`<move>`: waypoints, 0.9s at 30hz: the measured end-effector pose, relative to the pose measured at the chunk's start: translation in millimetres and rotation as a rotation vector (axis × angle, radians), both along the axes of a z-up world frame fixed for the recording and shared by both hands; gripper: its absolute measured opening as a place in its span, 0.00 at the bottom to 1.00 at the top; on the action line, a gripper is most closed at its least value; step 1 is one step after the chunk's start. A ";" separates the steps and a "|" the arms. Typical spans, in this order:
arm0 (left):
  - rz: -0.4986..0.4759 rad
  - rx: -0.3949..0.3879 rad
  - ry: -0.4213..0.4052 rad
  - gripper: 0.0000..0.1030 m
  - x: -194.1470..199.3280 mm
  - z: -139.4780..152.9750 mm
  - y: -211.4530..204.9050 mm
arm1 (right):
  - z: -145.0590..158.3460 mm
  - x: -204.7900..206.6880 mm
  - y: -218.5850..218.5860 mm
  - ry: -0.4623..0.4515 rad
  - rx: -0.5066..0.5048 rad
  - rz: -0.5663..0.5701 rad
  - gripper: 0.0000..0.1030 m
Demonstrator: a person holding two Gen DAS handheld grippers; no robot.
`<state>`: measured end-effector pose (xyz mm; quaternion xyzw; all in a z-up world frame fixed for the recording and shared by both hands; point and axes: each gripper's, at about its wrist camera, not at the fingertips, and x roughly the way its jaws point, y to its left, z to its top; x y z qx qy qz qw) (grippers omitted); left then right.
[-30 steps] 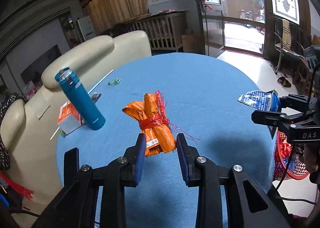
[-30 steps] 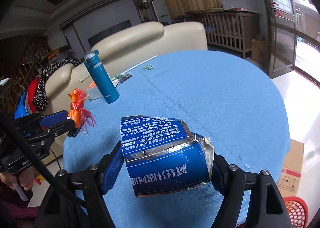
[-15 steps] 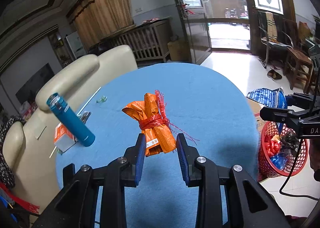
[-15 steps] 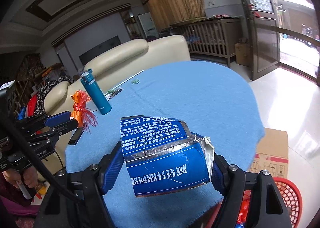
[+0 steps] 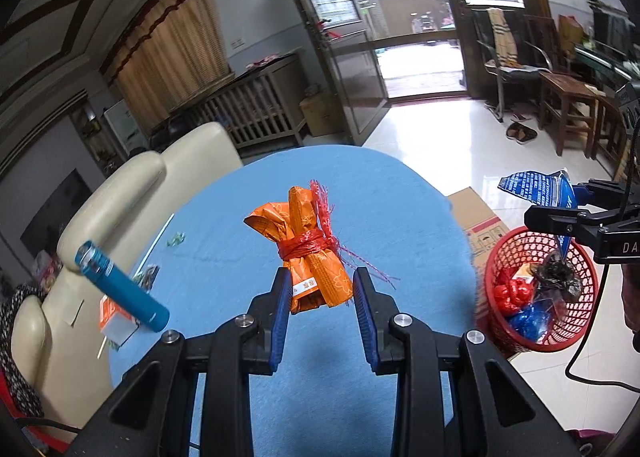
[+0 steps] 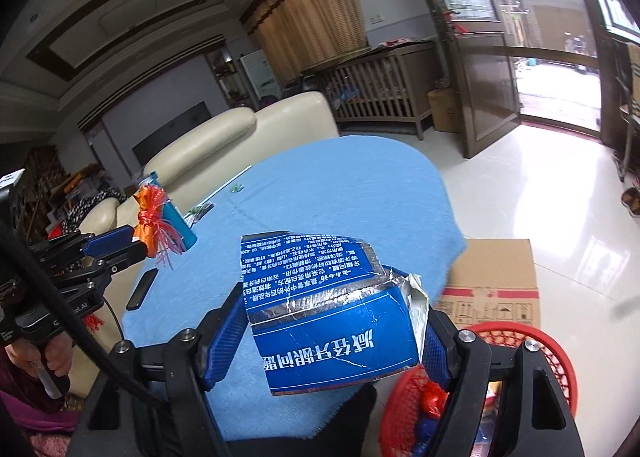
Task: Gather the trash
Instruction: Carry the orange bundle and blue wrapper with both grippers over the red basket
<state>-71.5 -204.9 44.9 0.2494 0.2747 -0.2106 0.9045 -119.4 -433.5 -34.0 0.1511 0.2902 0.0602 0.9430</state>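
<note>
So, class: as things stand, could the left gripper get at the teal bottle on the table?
Probably not yet. The left gripper is shut on the orange bundle, so its jaws are occupied. The teal bottle stands unobstructed on the blue table otherwise.

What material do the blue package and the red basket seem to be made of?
Blue package: probably foil-lined printed carton or laminate; a silver, crinkled layer shows along its torn edges. Red basket: apparently moulded plastic, slightly glossy, with walls of regular open mesh.

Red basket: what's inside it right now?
The red basket holds red wrappers, a blue bag and a dark crumpled bag; anything beneath them is covered.
</note>
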 end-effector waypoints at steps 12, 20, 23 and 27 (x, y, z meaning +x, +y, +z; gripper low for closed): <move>-0.111 0.062 -0.028 0.32 -22.6 5.0 -52.1 | -1.7 -39.5 -38.9 -0.032 0.063 -0.101 0.76; -0.175 0.105 -0.043 0.32 -37.6 4.2 -83.4 | -7.7 -62.8 -63.4 -0.036 0.102 -0.164 0.76; -0.195 0.118 -0.047 0.32 -42.8 4.5 -96.6 | -9.3 -71.6 -71.9 -0.042 0.120 -0.184 0.76; -0.227 0.133 -0.048 0.32 -50.6 3.4 -112.4 | -11.4 -82.8 -84.1 -0.051 0.139 -0.207 0.76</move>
